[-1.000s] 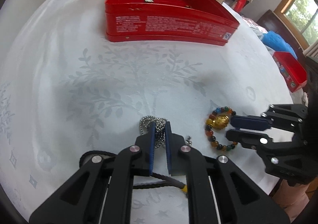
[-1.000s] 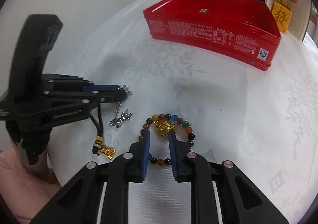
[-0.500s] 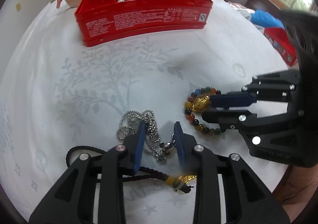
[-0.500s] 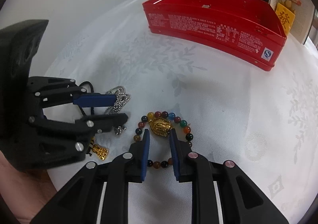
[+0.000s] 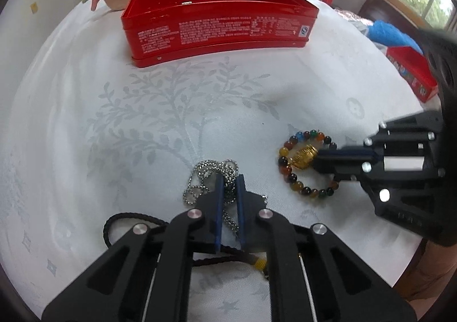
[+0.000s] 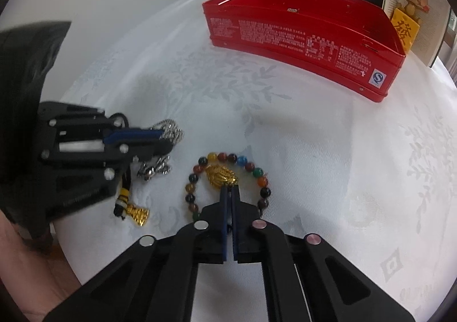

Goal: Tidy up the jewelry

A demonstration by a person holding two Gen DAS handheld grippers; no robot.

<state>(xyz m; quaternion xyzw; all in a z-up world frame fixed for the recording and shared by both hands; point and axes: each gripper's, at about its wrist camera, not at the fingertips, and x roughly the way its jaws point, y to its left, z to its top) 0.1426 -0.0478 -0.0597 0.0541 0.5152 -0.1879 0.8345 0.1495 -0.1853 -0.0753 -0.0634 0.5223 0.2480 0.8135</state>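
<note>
Bead bracelet (image 6: 228,183) at right gripper (image 6: 229,190) tips — touching

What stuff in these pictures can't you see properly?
- Inside the red tin: both views look low, so its front wall hides the floor.
- Black cord: in the left wrist view, the left gripper covers its middle.
- Beaded bracelet: in the right wrist view, the right gripper hides the near beads.
- Tin's label print: too small to read.

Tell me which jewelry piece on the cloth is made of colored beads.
The beaded bracelet with the gold charm, at the right gripper. The silver ball chain at the left gripper and the black cord have none.
</note>
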